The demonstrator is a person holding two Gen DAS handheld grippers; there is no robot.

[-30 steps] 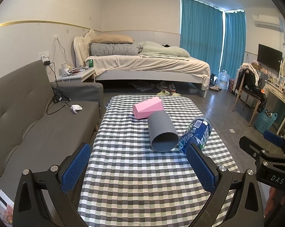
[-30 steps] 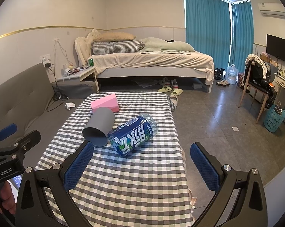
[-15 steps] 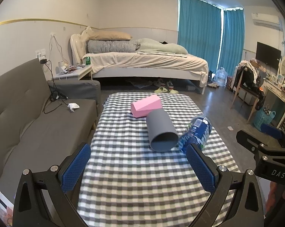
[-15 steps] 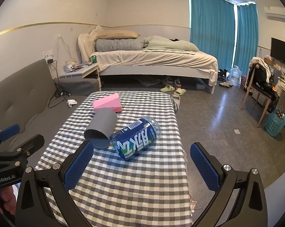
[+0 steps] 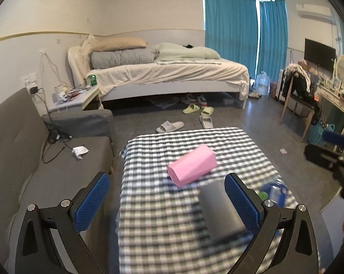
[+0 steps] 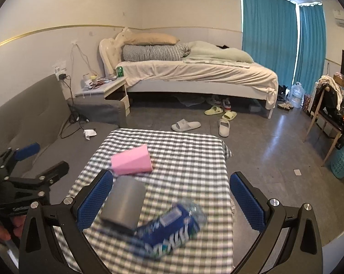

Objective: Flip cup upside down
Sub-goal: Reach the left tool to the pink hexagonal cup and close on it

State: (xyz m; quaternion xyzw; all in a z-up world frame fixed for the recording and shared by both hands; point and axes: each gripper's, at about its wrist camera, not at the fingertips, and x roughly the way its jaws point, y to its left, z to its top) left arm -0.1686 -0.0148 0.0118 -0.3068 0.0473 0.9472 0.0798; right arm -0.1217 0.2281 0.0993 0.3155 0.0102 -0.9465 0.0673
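A grey cup [image 5: 219,212] lies on its side on the checked tablecloth [image 5: 158,226], its mouth toward me. In the left wrist view it lies close to the right finger of my open left gripper [image 5: 167,199]. In the right wrist view the cup [image 6: 125,201] lies just inside the left finger of my open right gripper [image 6: 172,197]. Neither gripper holds anything. The left gripper also shows at the left edge of the right wrist view [image 6: 23,182].
A pink block [image 5: 192,167] lies beyond the cup. A blue-labelled plastic bottle [image 6: 172,226] lies on its side right of the cup. A grey sofa [image 5: 23,159] stands left of the table; a bed [image 5: 167,75] and slippers [image 5: 170,126] are beyond.
Both grippers have moved forward and closer to the cup, so cup, block and bottle look larger and lower in both views. The views are blurred from motion. Both stay open.
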